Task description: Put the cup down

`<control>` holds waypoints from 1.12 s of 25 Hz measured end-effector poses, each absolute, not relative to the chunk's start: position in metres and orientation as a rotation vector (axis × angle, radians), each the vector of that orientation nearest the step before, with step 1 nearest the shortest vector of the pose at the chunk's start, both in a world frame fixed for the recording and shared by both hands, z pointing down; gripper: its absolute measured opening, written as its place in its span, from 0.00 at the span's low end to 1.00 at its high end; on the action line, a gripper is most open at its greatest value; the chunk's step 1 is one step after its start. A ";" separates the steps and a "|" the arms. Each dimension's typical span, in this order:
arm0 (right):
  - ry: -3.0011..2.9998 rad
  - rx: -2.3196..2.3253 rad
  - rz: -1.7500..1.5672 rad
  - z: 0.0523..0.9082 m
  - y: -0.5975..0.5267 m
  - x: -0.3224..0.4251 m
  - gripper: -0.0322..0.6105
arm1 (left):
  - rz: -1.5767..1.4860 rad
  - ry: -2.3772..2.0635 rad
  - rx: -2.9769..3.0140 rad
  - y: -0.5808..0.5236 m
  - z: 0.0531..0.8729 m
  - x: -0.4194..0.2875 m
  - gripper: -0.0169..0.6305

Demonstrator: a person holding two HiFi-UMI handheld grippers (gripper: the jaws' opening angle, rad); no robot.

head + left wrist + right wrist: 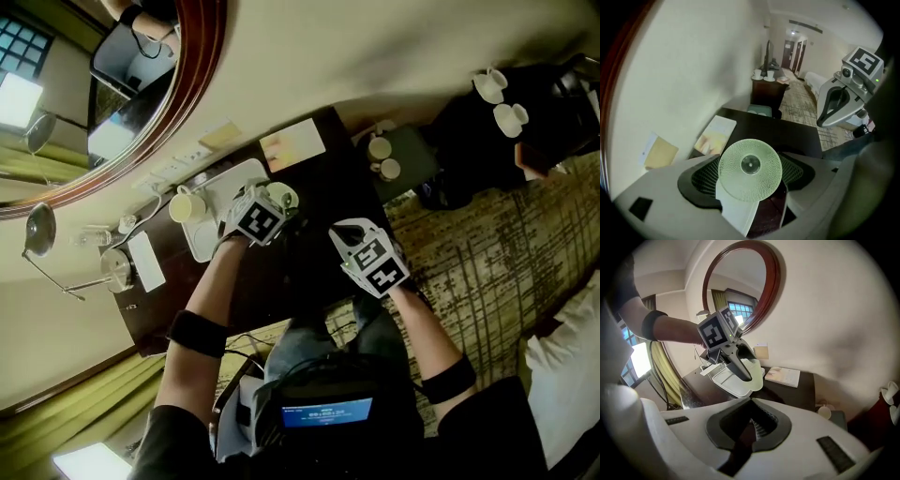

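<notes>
My left gripper [257, 215] grips the cup [750, 169] in wide jaws, above the white tray [202, 246] at the desk's [319, 187] left. I advise lowering it level and releasing only on contact. My right gripper [749, 426] is closed and empty.

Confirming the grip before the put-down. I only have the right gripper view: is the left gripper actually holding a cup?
Observer: Yes. The left gripper view shows the left gripper closed on a patterned glass cup.
Operator: Which way is it turned?
Observer: Its round base faces that camera, so the mouth points away along the jaws.
Operator: Is the tray free?
Observer: Not fully. The head view shows another cup standing at one end of the white tray.
</notes>
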State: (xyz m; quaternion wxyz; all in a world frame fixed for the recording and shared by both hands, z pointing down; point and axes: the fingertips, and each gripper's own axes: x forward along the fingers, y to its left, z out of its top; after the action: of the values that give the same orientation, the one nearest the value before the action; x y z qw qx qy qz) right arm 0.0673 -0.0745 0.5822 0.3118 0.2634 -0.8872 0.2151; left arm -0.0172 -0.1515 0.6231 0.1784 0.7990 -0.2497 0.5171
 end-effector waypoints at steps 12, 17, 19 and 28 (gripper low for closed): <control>-2.330 0.718 0.562 0.589 -0.083 0.092 0.05 | 1.597 -0.591 2.325 -0.194 0.642 0.056 0.62; -2.326 0.693 0.563 0.598 -0.081 0.096 0.05 | 1.608 -0.554 2.320 -0.203 0.656 0.069 0.62; -2.324 0.693 0.565 0.601 -0.081 0.099 0.05 | 1.642 -0.566 2.306 -0.206 0.658 0.067 0.62; -2.322 0.700 0.586 0.606 -0.079 0.108 0.05 | 1.586 -0.519 2.301 -0.197 0.683 0.078 0.62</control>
State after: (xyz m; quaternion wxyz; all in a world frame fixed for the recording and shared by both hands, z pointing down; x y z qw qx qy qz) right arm 0.1083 -0.0790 0.6063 0.3179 0.2660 -0.8824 0.2227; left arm 0.0778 -0.1974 0.6831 0.1490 0.8005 -0.1806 0.5518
